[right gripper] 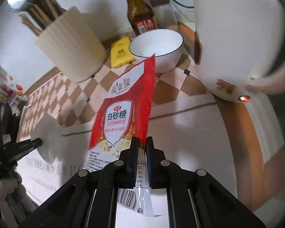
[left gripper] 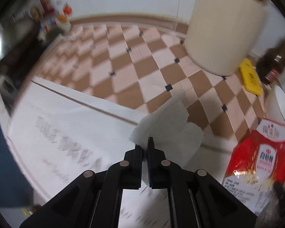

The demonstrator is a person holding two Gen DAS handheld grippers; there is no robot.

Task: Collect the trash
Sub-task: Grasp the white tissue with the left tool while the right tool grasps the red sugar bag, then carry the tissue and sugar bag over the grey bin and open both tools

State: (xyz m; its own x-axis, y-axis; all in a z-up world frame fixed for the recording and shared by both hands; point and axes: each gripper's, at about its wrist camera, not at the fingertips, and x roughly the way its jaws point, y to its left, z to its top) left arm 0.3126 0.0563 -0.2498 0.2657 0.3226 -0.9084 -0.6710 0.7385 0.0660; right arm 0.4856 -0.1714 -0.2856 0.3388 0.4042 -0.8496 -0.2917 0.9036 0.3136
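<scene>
My left gripper point(left gripper: 144, 145) is shut on a white paper tissue point(left gripper: 167, 125) and holds it above the white surface. The tissue also shows in the right wrist view point(right gripper: 47, 133), pinched by the left gripper point(right gripper: 38, 142) at the left. My right gripper point(right gripper: 141, 141) is shut on an empty red and white sugar bag point(right gripper: 123, 114), held up in the air. The same bag shows at the lower right of the left wrist view point(left gripper: 260, 161).
A checkered brown and pink mat point(left gripper: 133, 60) covers the counter. On it stand a cream utensil holder point(right gripper: 70, 43) with chopsticks, a white bowl point(right gripper: 157, 49), a yellow packet point(right gripper: 120, 54), a brown sauce bottle point(right gripper: 140, 9) and a white kettle point(right gripper: 233, 38).
</scene>
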